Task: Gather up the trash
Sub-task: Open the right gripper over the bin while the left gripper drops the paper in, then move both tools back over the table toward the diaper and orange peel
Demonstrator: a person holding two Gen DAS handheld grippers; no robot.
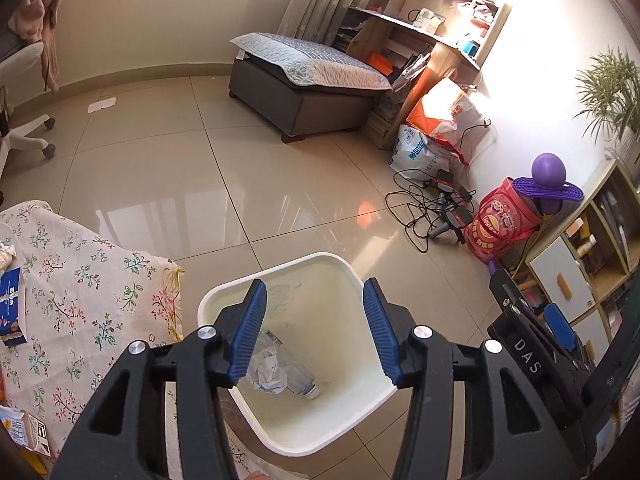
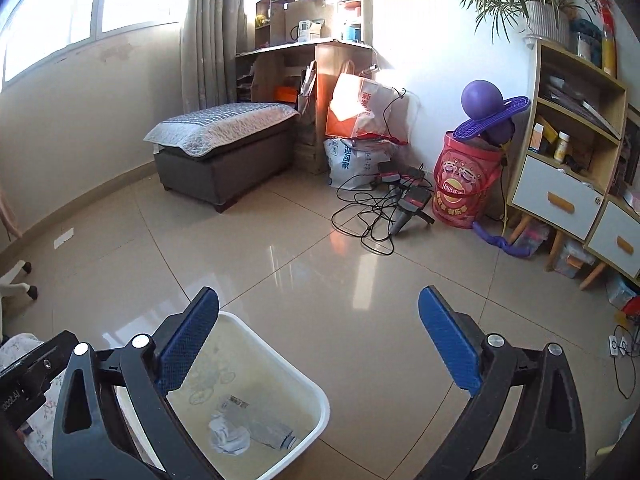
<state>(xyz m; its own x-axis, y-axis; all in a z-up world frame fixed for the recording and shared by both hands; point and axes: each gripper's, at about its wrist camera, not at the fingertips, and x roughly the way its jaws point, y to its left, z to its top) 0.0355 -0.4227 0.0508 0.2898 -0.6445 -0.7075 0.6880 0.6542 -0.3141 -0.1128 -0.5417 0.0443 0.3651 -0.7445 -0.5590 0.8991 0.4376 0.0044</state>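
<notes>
A white waste bin (image 1: 362, 412) stands on the tiled floor beside a table with a floral cloth (image 1: 88, 280). Inside it lie a crumpled paper ball (image 1: 267, 374) and a clear plastic bottle (image 1: 302, 384). My left gripper (image 1: 315, 328) is open and empty, right above the bin's mouth. My right gripper (image 2: 320, 340) is open and empty, held above the floor just right of the bin (image 2: 308, 388), where the paper ball (image 2: 228, 436) and bottle (image 2: 268, 432) also show. The right gripper also shows at the right edge of the left wrist view (image 1: 532, 344).
A blue packet (image 1: 12, 304) and a small carton (image 1: 28, 432) lie on the cloth. A grey ottoman (image 2: 224, 152), tangled cables (image 2: 380, 208), a red snack bucket (image 2: 464, 184), bags (image 2: 360, 140) and a shelf unit (image 2: 572, 160) line the far wall. An office chair base (image 1: 32, 136) is at the left.
</notes>
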